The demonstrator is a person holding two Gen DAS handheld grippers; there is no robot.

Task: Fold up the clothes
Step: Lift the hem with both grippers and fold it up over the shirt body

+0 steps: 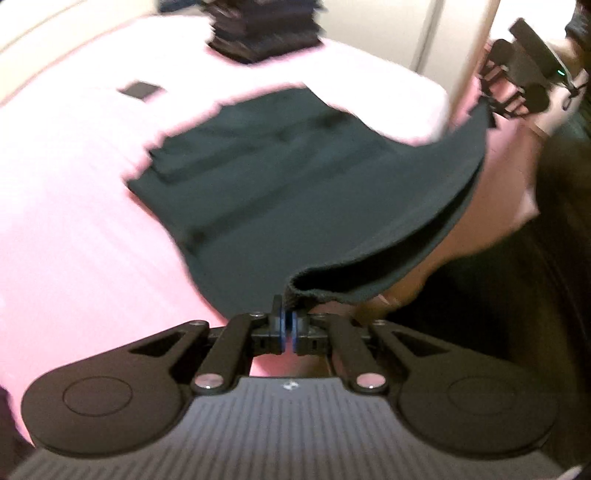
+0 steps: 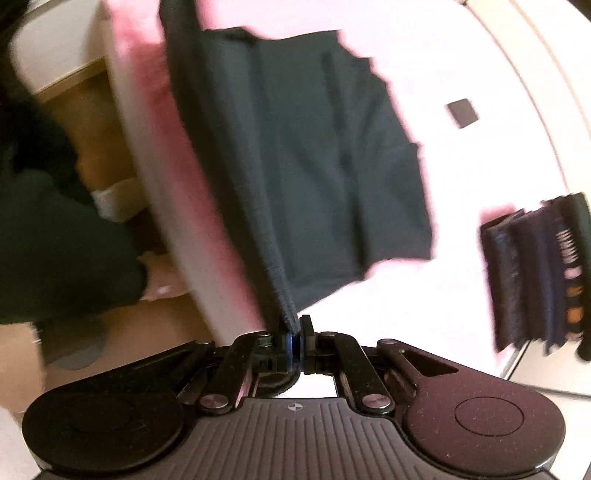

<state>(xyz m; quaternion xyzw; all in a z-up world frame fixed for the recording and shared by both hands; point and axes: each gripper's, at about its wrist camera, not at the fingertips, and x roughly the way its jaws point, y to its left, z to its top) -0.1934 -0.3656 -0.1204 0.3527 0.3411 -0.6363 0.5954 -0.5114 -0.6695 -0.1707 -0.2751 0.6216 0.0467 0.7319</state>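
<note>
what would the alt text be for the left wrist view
The left gripper, shut, pinches one corner of a dark green garment half lifted off a pink bed cover. The right gripper holds the far corner, and a stack of folded dark clothes sits behind.

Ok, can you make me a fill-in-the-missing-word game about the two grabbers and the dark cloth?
1. Both grippers are pinching the edge of the same dark ____.
2. The garment lies partly on a bed cover coloured ____.
3. The left gripper and the right gripper both have their jaws ____.
4. Far off on the bed sits a ____ of folded clothes.

Missing words: garment; pink; shut; stack
</note>
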